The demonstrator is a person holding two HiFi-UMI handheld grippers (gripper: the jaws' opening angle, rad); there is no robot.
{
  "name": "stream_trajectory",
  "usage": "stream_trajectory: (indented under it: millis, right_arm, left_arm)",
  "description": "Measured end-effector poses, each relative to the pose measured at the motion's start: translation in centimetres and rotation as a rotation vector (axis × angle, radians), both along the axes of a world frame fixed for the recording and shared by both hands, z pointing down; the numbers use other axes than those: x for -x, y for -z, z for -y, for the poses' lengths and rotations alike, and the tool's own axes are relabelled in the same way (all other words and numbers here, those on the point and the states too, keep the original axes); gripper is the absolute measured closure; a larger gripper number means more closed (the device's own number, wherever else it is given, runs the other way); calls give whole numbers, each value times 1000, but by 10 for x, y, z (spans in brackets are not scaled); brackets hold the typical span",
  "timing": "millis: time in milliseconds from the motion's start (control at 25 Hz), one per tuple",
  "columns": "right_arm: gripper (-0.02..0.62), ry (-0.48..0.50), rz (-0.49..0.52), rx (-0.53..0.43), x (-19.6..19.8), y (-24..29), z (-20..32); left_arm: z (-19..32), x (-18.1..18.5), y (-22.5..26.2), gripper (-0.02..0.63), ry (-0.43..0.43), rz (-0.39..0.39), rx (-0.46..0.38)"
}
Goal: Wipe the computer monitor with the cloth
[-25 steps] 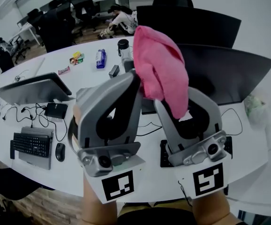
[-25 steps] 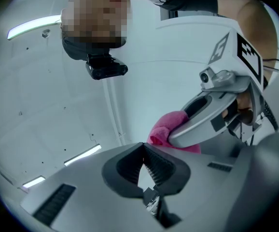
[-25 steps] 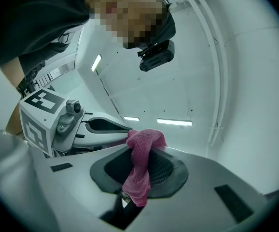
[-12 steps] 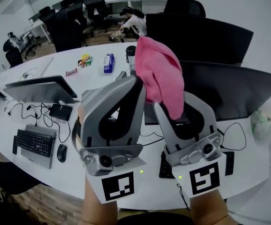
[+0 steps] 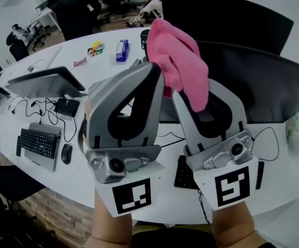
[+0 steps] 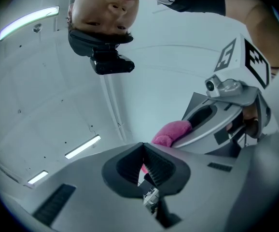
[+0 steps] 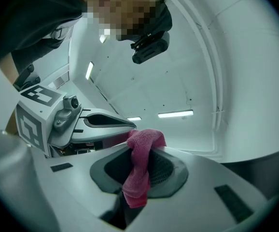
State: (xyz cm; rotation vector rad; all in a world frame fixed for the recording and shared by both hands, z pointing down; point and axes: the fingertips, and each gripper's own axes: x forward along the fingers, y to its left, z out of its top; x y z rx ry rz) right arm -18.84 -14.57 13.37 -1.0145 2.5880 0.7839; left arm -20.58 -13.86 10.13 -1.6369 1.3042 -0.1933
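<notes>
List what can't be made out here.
Monitor: head view, left part behind the cloth and right gripper; gripper views miss it.
Keyboard: head view, mostly under the right gripper.
Packets on the table: head view, too small to read.

a pink terry cloth (image 5: pixel 178 61), bunched and crumpled, is pinched between the jaws of the right tool (image 7: pixel 140 151), with a fold drooping past them. at 3 o'clock of the cloth, behind it, a wide black flat computer monitor (image 5: pixel 266 84) stands on the white worktop (image 5: pixel 105 68), its screen dark.
</notes>
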Motion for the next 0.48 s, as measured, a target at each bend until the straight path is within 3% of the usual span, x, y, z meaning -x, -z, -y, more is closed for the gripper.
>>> stream_trajectory:
  millis: [480]
  right_arm:
    - [531, -14, 2, 44, -33, -11, 9]
  left_arm:
    - [2, -35, -2, 600, 17, 1, 15]
